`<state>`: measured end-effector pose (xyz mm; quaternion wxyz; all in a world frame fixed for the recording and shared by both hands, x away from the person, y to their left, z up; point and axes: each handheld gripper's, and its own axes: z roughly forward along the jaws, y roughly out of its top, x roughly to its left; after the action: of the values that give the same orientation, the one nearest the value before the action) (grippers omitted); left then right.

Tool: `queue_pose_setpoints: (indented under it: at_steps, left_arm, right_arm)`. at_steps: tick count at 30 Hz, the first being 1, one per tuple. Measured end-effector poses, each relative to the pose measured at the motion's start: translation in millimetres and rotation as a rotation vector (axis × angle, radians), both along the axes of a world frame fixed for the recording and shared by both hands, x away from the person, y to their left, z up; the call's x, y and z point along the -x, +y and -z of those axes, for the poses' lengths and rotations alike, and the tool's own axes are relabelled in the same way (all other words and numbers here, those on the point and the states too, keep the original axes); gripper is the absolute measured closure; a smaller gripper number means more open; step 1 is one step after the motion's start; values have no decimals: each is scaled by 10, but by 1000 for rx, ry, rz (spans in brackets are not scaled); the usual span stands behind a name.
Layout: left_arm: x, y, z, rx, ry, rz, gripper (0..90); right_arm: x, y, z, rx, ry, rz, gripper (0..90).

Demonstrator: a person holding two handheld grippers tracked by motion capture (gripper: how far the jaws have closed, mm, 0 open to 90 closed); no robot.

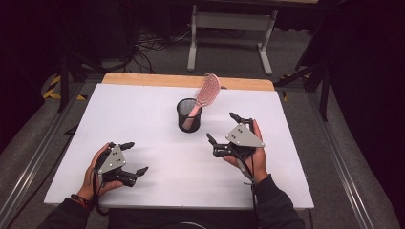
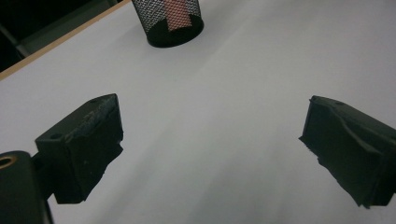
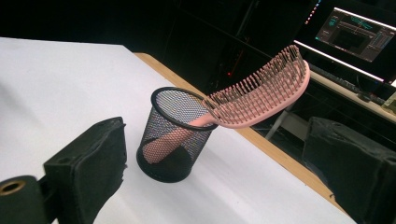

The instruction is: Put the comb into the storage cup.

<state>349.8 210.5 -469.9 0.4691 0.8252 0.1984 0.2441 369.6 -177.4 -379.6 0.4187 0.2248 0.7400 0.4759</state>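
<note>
Since the pink hairbrush (image 1: 206, 93) leans out of the mesh cup (image 1: 189, 116) at frame centre, a nudge from the spread, empty right gripper (image 1: 220, 128) could tip it; left gripper (image 1: 135, 157) spread, empty.

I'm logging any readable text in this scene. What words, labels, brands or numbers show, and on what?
None can be read.
The monitor in the right gripper view shows coloured lines of text, too small and blurred to read.
The pink hairbrush, the black mesh cup and the grey plate on the right tongs show no print.
</note>
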Motion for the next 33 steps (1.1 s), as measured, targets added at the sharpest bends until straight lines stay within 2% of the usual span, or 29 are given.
queue_pose_setpoints:
  at_steps: [17, 33]
  left_arm:
    - [-1, -5, 2, -3, 1, 0, 60]
    - [-2, -9, 7, -7, 6, 5, 60]
  right_arm:
    - [90, -114, 58, 22, 3, 15, 67]
    - [172, -238, 188, 52, 10, 28, 68]
